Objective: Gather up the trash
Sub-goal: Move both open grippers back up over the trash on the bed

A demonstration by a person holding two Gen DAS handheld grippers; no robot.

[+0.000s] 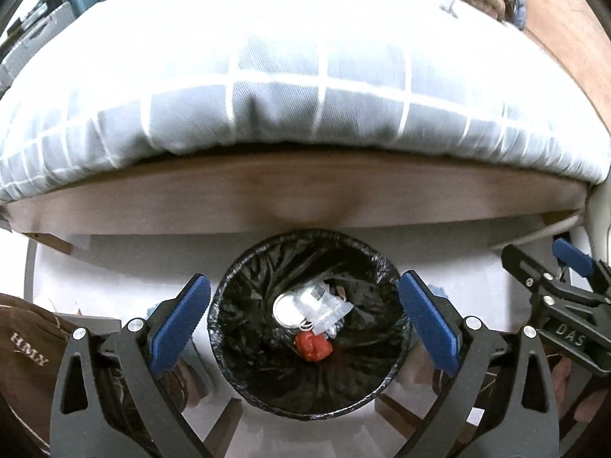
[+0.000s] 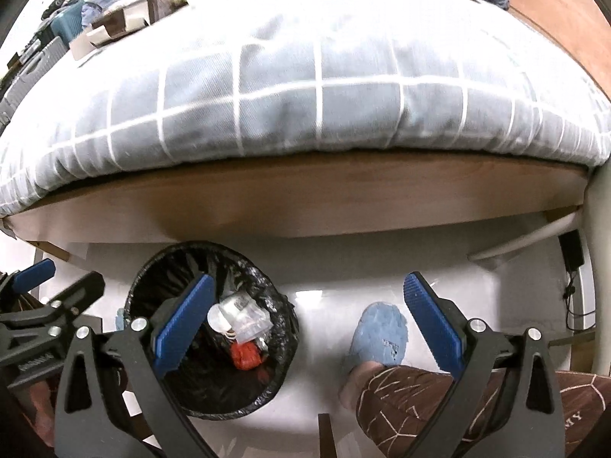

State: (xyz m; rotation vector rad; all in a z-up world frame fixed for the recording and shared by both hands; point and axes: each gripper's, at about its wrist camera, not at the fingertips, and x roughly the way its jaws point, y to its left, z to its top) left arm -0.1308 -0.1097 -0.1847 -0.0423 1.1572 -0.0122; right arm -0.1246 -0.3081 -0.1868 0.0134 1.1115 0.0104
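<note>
With both sets of jaws spread wide and nothing between the pads, the step in hand looks like the end of a drop: the left gripper (image 1: 304, 315) hangs directly over the bin (image 1: 244, 343), whose black liner frames a small heap of trash between and below the two blue pads. That heap holds a white round lid (image 1: 284, 308), some clear plastic wrapping (image 1: 328, 307) and a red crumpled piece (image 1: 313, 346), all lying at the bottom, well apart from the pads. No earlier picture is given, so whether one of these has only just fallen cannot be told.

The right gripper (image 2: 309, 320) is likewise open and empty. From its view the bin sits off to the left, partly behind the left-hand pad, while white floor and a light-blue slipper (image 2: 382, 334) on the person's foot lie between the jaws.

Judging from this, the next move calls for leaving the bin and searching for more trash, most likely on the checked bedding (image 2: 305, 95) above the jaws; the far edge of the bed carries boxes and clutter (image 2: 126, 19) that may or may not be rubbish.

Only the left view looks straight down into the bin and shows the other gripper at its right edge. Only the right view shows the slipper, the patterned brown trouser leg (image 2: 412, 400) beneath the jaws, and more of the clutter at the bed's far left.
</note>
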